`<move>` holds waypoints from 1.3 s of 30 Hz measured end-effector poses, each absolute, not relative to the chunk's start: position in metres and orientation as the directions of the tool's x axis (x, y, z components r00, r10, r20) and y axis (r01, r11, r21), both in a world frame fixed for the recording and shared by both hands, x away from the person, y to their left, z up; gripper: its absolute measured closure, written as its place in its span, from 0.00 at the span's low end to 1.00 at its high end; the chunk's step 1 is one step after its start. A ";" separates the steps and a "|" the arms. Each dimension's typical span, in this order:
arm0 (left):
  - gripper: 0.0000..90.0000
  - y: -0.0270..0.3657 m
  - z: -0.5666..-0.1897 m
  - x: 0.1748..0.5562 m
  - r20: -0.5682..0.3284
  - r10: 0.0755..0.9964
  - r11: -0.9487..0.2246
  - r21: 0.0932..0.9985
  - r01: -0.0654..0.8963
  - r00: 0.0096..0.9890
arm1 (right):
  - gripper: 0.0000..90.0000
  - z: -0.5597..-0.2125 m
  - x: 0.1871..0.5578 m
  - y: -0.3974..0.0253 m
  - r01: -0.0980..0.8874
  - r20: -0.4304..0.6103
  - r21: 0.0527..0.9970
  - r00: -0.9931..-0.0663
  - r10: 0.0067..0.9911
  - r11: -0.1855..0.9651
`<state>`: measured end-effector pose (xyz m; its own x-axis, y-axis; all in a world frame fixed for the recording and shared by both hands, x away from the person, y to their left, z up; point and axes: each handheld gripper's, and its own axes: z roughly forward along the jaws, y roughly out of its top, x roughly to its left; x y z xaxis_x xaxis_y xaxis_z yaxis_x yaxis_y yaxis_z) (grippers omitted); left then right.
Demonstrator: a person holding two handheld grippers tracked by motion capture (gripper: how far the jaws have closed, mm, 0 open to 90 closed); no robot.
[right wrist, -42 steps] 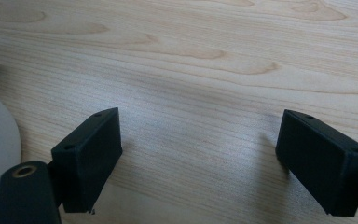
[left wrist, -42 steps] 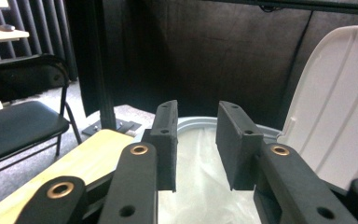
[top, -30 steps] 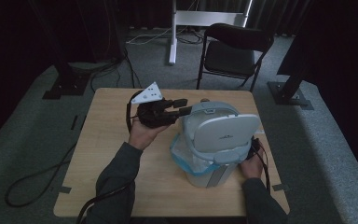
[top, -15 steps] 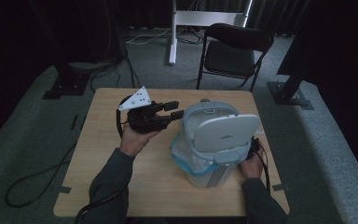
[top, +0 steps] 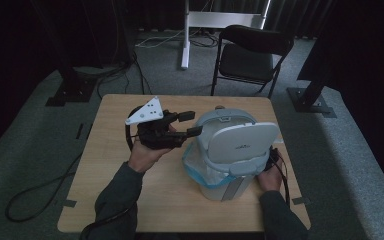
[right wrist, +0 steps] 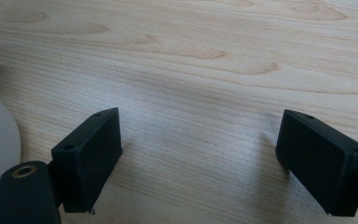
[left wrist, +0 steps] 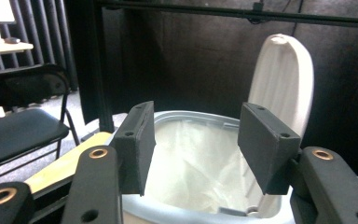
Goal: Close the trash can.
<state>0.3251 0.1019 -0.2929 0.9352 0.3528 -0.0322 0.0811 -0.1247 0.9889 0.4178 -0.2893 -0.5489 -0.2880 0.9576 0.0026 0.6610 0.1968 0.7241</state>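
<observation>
A: Bin point(top: 225, 160) position?

B: Right half of the table point(top: 110, 200), nearer the near edge than the far one. Lid point(top: 240, 140) up, standing on the bin's right side in the high view. White bag point(left wrist: 191, 163) lines the inside, and its blue hem hangs over the rim on the left.

A: Left gripper point(top: 182, 125)?

B: Held above the table just left of the bin, pointing right at it. Jaws apart, nothing between them. In the left gripper view the open rim point(left wrist: 186, 116) sits between and beyond the pads point(left wrist: 137, 144), with the raised lid behind the right one. Cannot tell whether the nearer jaw tip touches the bin wall; it looks very close.

A: Right gripper point(right wrist: 205, 154)?

B: Low at the bin's right side, near the table's right edge. Jaws wide apart over bare wood, holding nothing. A pale curved base edge shows at the far left of its view.

A: Free room?

B: Left half of the table bare, also the strip along the near edge. Right of the bin, only a narrow margin before the edge. A chair point(top: 252, 55) stands beyond the far edge.
</observation>
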 end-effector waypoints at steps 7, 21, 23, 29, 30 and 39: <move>0.42 0.098 -0.292 0.323 -0.029 0.308 -0.120 0.990 0.069 0.951 | 0.15 -0.549 0.418 -0.289 0.661 0.003 0.724 -0.288 0.958 0.197; 0.38 0.088 -0.286 0.317 -0.030 0.238 -0.110 0.992 0.057 0.971 | 0.15 -0.549 0.418 -0.289 0.661 0.003 0.724 -0.288 0.958 0.196; 0.39 0.087 -0.286 0.317 -0.032 0.232 -0.109 0.992 0.059 0.972 | 0.15 -0.549 0.418 -0.289 0.661 0.003 0.724 -0.288 0.958 0.196; 0.42 0.081 -0.286 0.317 -0.018 0.247 -0.129 0.990 0.051 0.969 | 0.15 -0.549 0.418 -0.289 0.661 0.003 0.724 -0.288 0.958 0.196; 0.43 0.081 -0.286 0.318 -0.021 0.246 -0.127 0.990 0.053 0.969 | 0.15 -0.549 0.418 -0.289 0.661 0.003 0.724 -0.288 0.958 0.197; 0.55 0.078 -0.287 0.324 0.012 0.338 -0.144 0.989 0.039 0.941 | 0.15 -0.549 0.418 -0.289 0.661 0.003 0.724 -0.288 0.958 0.196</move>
<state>0.3236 0.0784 -0.2869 0.9410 0.3382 0.0117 0.0393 -0.1435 0.9889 0.4178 -0.2893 -0.5489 -0.2877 0.9577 0.0032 0.6614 0.1963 0.7239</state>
